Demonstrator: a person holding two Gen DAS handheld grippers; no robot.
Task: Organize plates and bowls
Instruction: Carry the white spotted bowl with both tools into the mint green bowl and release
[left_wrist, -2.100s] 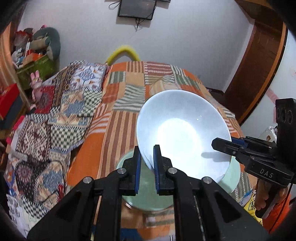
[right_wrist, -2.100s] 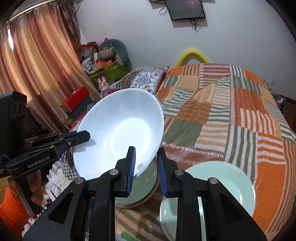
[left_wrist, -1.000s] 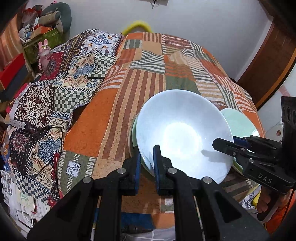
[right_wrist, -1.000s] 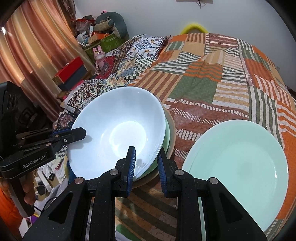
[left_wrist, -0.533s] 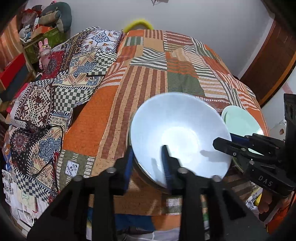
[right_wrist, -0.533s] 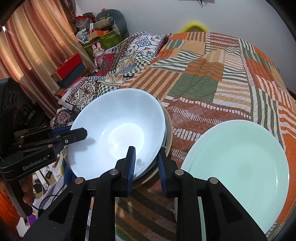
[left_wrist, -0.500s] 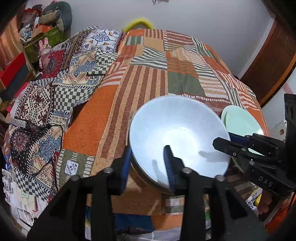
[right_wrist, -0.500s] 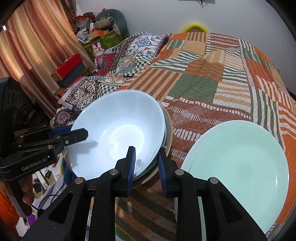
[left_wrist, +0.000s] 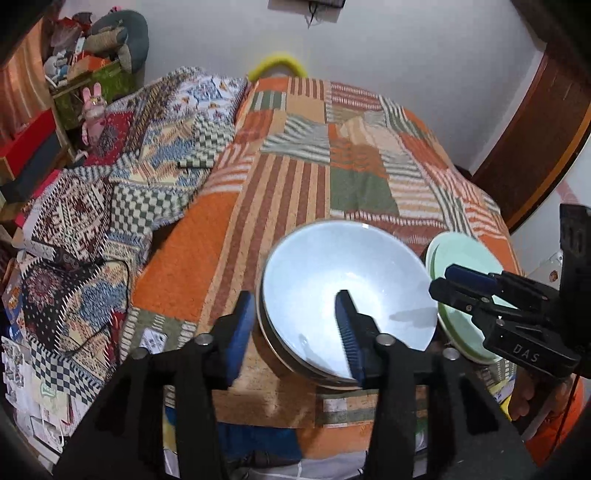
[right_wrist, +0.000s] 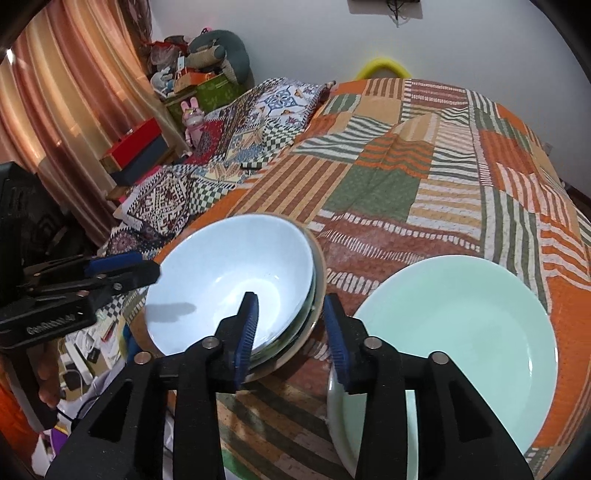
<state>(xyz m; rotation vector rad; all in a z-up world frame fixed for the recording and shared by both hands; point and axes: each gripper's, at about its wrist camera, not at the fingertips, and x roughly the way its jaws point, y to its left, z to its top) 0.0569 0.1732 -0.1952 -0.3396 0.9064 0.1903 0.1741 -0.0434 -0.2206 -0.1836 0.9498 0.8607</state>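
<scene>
- Furthest left of the white bowl, a pink toy rabbit (right_wrist: 192, 119) stands among boxes by the curtain (right_wrist: 62, 96), off the bed.
- Between the rabbit and the bowl, a checked and patterned blanket (left_wrist: 122, 177) lies crumpled along the edge of the bed (left_wrist: 288, 192), on the striped patchwork cover.
- My left claw (left_wrist: 295, 328) straddles the left rim of the bowl: one blue pad sits outside the rim, the other hangs over the bowl's inside. Its jaws are opening and neither pad presses on the rim.
- The white bowl (left_wrist: 347, 284) sits upright on the bed near its front edge, nested on top of a stack of other dishes (right_wrist: 312, 317), whose greenish and tan rims show below its own.
- My right claw (right_wrist: 291, 332) straddles the right rim of the bowl in the same way, one pad over the inside, the other outside between the stack and the plate. Its jaws are opening too, with the rim between them and no pad pressing on it.
- Just right of the bowl, a pale green plate (right_wrist: 461, 332) lies flat on the bed, on top of at least one more plate, close beside the stack; whether they touch I cannot tell.
- Behind the bowl, at the far end of the bed, a yellow ring (left_wrist: 277, 64) leans against the white wall.
</scene>
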